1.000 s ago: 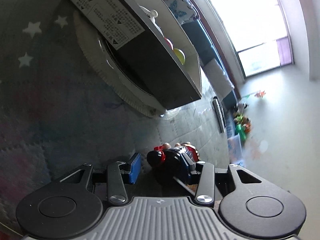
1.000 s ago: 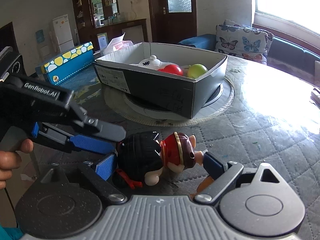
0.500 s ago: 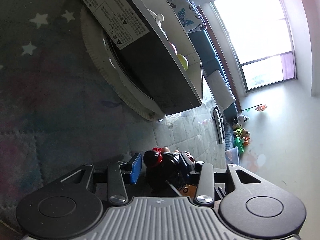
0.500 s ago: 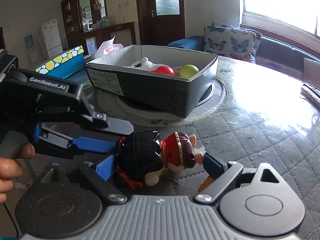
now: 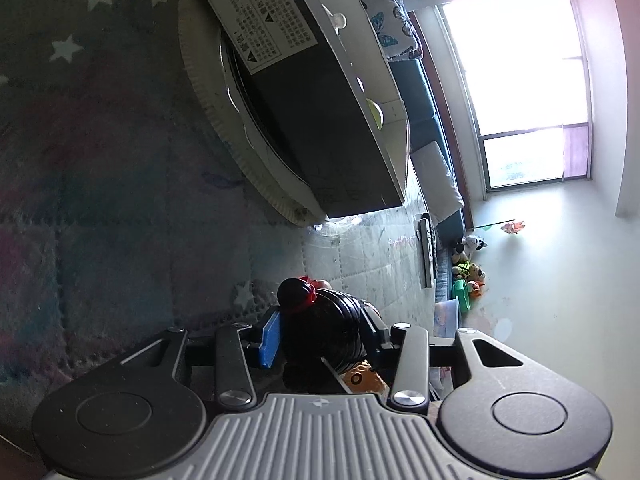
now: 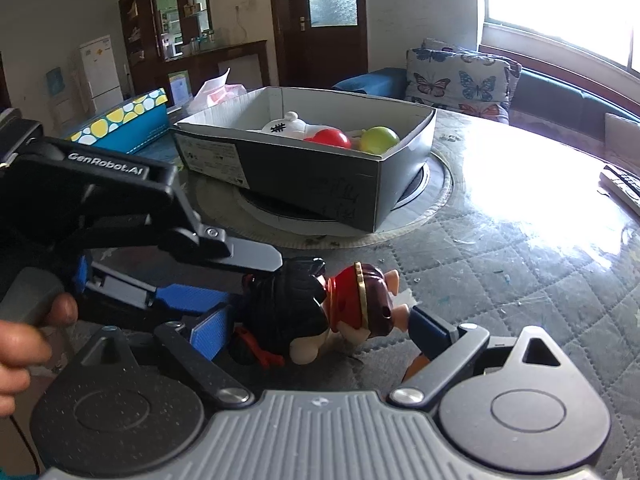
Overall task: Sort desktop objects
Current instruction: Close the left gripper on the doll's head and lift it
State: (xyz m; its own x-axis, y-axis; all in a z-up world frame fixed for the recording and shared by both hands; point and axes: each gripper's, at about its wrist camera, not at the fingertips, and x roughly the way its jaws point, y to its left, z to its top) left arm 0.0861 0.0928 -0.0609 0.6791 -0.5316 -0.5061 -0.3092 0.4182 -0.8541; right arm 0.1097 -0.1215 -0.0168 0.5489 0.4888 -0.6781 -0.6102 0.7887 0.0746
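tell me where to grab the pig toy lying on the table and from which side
Grip the pig toy across its black body, the widest, roundest part, coming in low from its back end. It lies on its side with the head pointing away, and snout and ears are small and slippery. The left gripper already straddles that body, its jaws opening; the right gripper brackets the whole toy.

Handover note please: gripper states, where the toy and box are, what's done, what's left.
Left gripper: jaws opening, around the black body of the pig figurine; grip unclear.
Right gripper: open, fingers either side of the figurine, which lies on its side on the table.
Cardboard box sits behind on the turntable, holding a red ball, green ball and a white toy.
Left: figurine into the box, probably.
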